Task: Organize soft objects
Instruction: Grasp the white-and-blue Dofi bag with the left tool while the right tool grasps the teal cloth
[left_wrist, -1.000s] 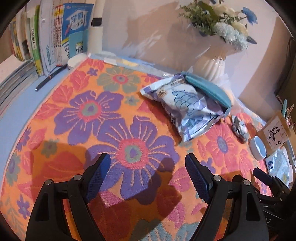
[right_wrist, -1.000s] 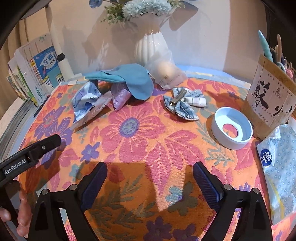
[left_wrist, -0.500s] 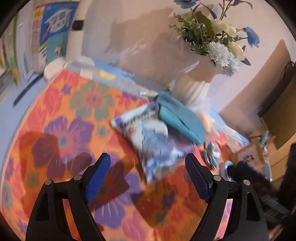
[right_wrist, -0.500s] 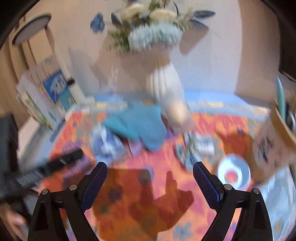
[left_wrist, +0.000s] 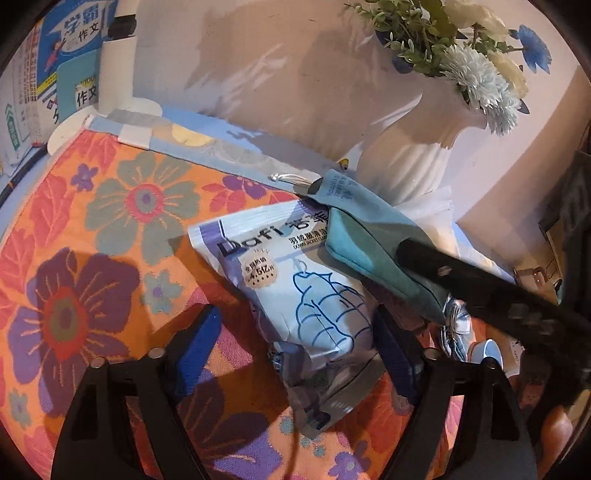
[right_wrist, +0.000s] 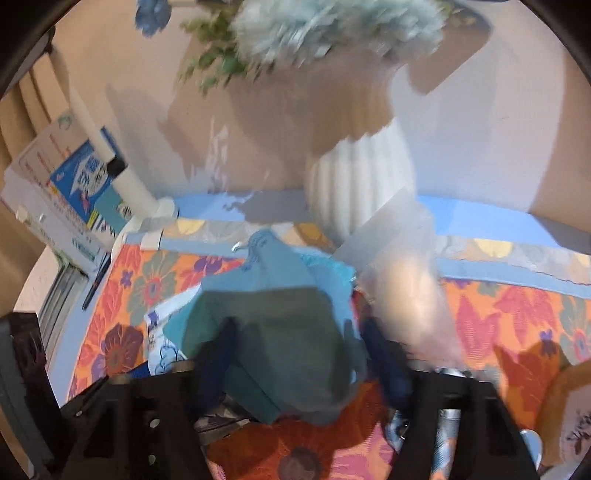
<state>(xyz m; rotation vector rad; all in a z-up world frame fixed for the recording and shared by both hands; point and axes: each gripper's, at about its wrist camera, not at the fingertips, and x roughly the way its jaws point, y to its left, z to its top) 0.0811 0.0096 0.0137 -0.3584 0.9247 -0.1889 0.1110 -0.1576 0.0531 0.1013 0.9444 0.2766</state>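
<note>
Home desk or study corner. Floral woven cloth (left_wrist: 110, 229) covers tabletop; white ribbed vase (left_wrist: 410, 155) of artificial flowers at 1 o'clock against plain wall; schoolbooks (left_wrist: 70, 44) upright at 10 o'clock; pen (right_wrist: 96, 282) beside them.

White ribbed vase (left_wrist: 410, 162) of flowers (left_wrist: 476, 74) against the wall, books (left_wrist: 48, 70) upright at left, floral cloth (left_wrist: 92, 240) underneath

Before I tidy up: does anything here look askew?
Yes. The teal pouch lies half on the wipes pack, slanted, one end overhanging. The pack itself sits crooked on the floral cloth.
</note>
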